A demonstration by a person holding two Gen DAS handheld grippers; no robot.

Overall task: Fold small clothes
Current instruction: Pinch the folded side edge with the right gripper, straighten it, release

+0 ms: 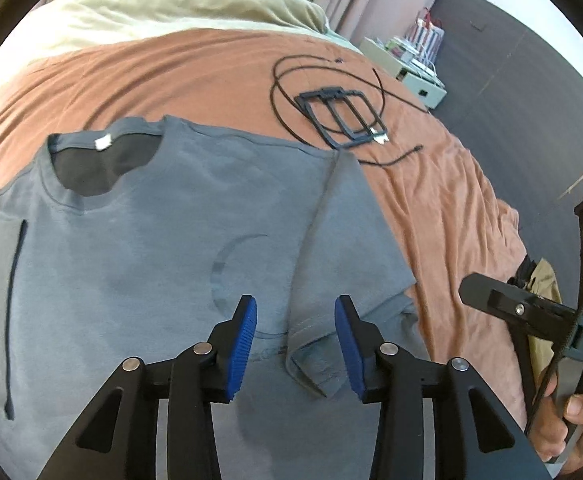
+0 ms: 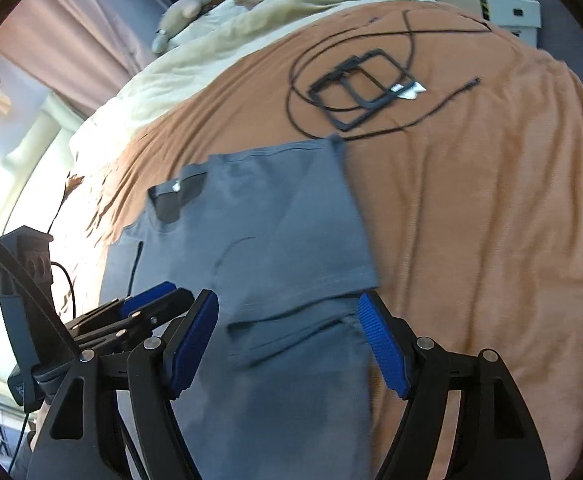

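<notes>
A grey T-shirt lies flat on the orange bedspread, neck hole toward the far side. Its right sleeve is folded inward over the body. My left gripper is open and empty just above the sleeve's hem. The shirt also shows in the right wrist view, with the folded sleeve on its right. My right gripper is open and empty above the sleeve hem. The left gripper's fingers show at the left of that view.
A black frame with a looped black cable lies on the bedspread beyond the shirt. A cream blanket and soft toys are at the far end. White boxes stand on the floor to the right.
</notes>
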